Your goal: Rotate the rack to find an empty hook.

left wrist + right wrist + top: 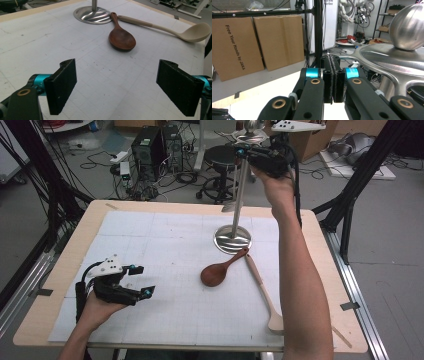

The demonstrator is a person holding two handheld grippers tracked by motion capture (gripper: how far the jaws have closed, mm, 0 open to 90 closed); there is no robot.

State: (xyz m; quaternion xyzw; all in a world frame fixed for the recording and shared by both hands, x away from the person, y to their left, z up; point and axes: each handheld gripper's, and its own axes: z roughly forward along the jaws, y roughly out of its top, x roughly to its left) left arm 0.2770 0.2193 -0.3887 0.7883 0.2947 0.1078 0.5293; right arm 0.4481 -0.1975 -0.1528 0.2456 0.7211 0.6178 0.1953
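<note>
Down at the left of the high view, your left gripper [142, 281] hovers low over the white gridded mat [165, 250], its jaws spread wide with nothing between them; the left gripper view shows bare mat in the gap between the two black pads [63, 85].

Ahead of those jaws lies the dark wooden spoon [220, 269], bowl toward you and handle running up to the round base of the metal stand [233, 239]. The spoon's handle tip sits right at the edge of that base; whether it touches I cannot tell.

Just to the right lies the pale ladle [264, 292], its handle end near the spoon's handle and its bowl close to the near edge of the mat. The two utensils splay apart like a V.

Farther right and high up, your right gripper [239, 153] is raised beside the top of the stand's post. Its jaws are pressed together with nothing pinched, as the right gripper view shows, and the stand's shiny ball top [408, 27] sits just to their right.
</note>
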